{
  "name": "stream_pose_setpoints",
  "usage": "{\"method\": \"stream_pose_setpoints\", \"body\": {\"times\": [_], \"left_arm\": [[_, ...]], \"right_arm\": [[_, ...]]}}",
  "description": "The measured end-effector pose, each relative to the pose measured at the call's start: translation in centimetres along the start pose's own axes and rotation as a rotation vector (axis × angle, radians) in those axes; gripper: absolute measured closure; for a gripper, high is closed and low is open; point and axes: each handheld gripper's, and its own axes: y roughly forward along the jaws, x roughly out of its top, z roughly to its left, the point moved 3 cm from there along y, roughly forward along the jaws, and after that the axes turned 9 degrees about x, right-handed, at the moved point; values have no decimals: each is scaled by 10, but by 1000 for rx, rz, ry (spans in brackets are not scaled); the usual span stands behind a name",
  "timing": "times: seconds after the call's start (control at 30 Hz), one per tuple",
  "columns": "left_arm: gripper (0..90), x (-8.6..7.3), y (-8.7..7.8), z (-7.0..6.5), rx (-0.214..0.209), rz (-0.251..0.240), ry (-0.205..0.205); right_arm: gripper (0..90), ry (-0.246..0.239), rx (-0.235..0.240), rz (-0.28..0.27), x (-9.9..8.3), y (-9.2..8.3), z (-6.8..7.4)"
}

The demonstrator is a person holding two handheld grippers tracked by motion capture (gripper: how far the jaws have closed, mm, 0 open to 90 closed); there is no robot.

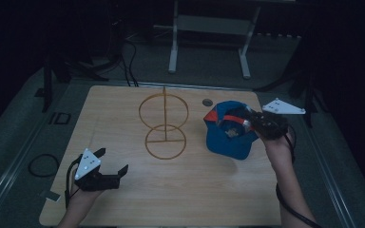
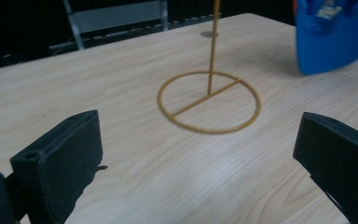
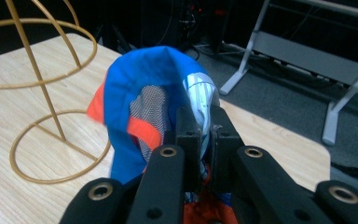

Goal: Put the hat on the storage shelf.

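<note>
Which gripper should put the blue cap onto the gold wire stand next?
Right, probably. The right gripper is already shut on the blue cap, beside the wire stand. The left gripper is open with nothing between its jaws.

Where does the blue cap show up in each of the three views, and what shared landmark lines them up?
High view: blue cap right of centre, held by the right gripper.
Left gripper view: top right corner, blurred.
Right gripper view: centre, its edge pinched between the jaws.
Shared landmark: the gold wire stand.
</note>
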Motion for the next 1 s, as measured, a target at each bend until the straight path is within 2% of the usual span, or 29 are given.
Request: {"method": "stream_pose_setpoints", "body": {"times": [0.17,0.3,0.5,0.77,0.87,0.93,1.0], "left_arm": [[18,28,4,-6,-25,-19,13],[18,47,6,-9,-14,-35,68],[18,75,8,-10,-41,-46,69],[18,118,19,-27,-70,-63,118],[18,131,25,-34,-79,-58,150],[18,139,31,-39,-94,-57,148],[19,146,36,-44,-116,-58,129]], "right_arm": [[855,-19,-11,-13,11,-8,0],[854,-25,-15,-29,19,-14,-1],[855,-29,-5,-37,25,-21,2],[854,-39,14,-63,33,-29,7],[854,-46,15,-70,35,-32,9],[854,-40,16,-77,36,-34,9],[854,-35,23,-79,35,-34,9]]}}
